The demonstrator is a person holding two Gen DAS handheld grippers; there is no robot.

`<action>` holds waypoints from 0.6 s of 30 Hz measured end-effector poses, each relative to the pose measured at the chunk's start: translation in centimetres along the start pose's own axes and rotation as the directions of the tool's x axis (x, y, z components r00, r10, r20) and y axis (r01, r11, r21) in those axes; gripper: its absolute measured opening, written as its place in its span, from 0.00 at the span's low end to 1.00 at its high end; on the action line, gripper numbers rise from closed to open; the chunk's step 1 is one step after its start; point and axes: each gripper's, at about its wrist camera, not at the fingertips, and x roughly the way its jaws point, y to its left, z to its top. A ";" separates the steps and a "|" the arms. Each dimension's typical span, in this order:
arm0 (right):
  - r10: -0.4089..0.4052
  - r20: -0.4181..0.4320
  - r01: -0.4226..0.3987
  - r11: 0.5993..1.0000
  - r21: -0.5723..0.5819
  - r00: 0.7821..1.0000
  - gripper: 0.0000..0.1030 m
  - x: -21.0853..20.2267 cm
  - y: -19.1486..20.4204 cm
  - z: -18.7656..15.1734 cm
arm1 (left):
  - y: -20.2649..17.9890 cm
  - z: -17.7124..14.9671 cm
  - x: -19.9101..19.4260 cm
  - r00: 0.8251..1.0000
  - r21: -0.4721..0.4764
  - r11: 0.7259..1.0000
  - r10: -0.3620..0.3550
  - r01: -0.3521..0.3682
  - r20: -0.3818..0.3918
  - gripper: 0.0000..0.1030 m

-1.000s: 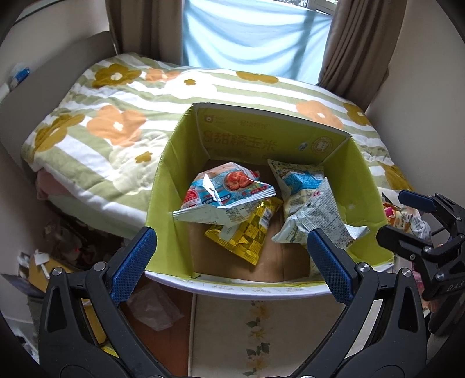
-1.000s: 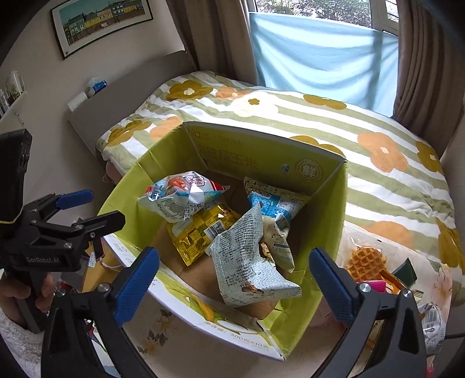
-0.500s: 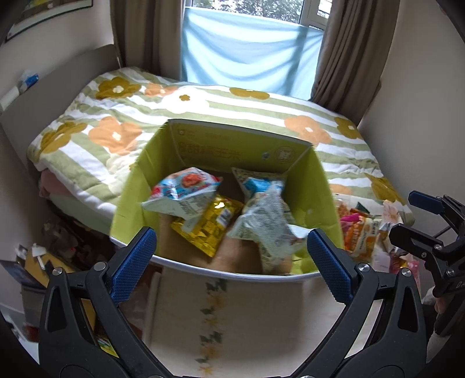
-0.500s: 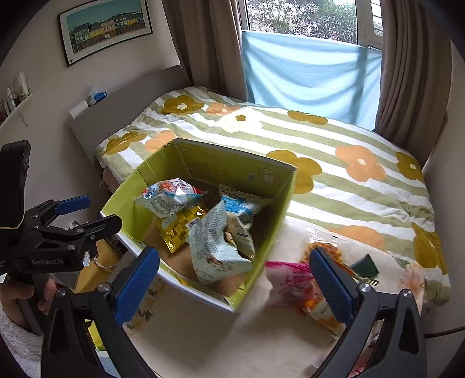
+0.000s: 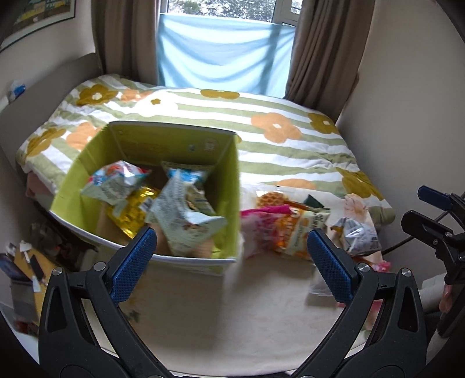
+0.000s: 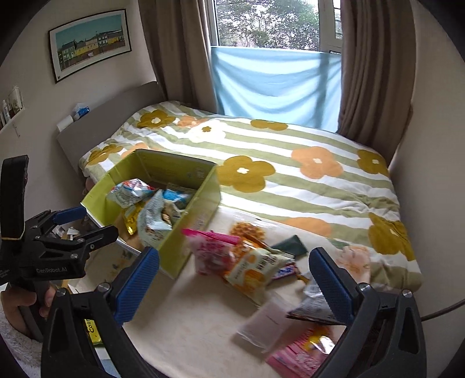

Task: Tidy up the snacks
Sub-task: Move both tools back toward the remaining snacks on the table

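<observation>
Left gripper [image 5: 229,261], right gripper [image 6: 232,279] wide apart, empty; green cardboard box [image 6: 200,200] part-filled; loose snack packets [image 6: 252,267] remain lower right.

The printed lettering on the inner wall of the yellow-green cardboard box [image 5: 162,145] was too smeared to read. Motion blur also softened the crinkled white foil snack bag [image 5: 186,215] lying in it, hiding its print. The pale translucent plastic packet [image 6: 263,321] on the cream table [image 6: 189,319] was only a streak. The right gripper's blue-padded finger [image 6: 331,288] covered part of a dark flat packet [image 6: 314,312]. The pink wrapper [image 6: 296,356] ran behind the gripper body near the lower edge. The framed picture of coloured houses [image 5: 35,14] was cut off by the left wrist view's rim.
</observation>
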 end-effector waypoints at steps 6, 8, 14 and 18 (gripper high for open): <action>-0.008 -0.027 0.009 0.999 0.036 1.000 0.99 -0.3 -4.5 -1.7 | -5.6 -1.1 1.7 1.000 0.033 0.999 -0.018 0.019 -0.018 1.00; -0.012 -0.031 0.014 0.998 0.056 0.999 0.99 -0.3 -5.7 -2.2 | -7.0 -1.4 2.5 0.999 0.043 0.999 -0.032 0.033 -0.029 1.00; -0.033 -0.077 0.042 0.992 0.120 0.996 0.99 1.4 -9.1 -3.5 | -9.9 -1.5 5.5 0.996 0.084 0.994 -0.063 0.069 -0.069 1.00; -0.057 -0.113 0.077 0.981 0.179 0.992 0.99 3.1 -11.4 -4.3 | -11.1 -1.5 8.3 0.990 0.104 0.990 -0.087 0.098 -0.109 1.00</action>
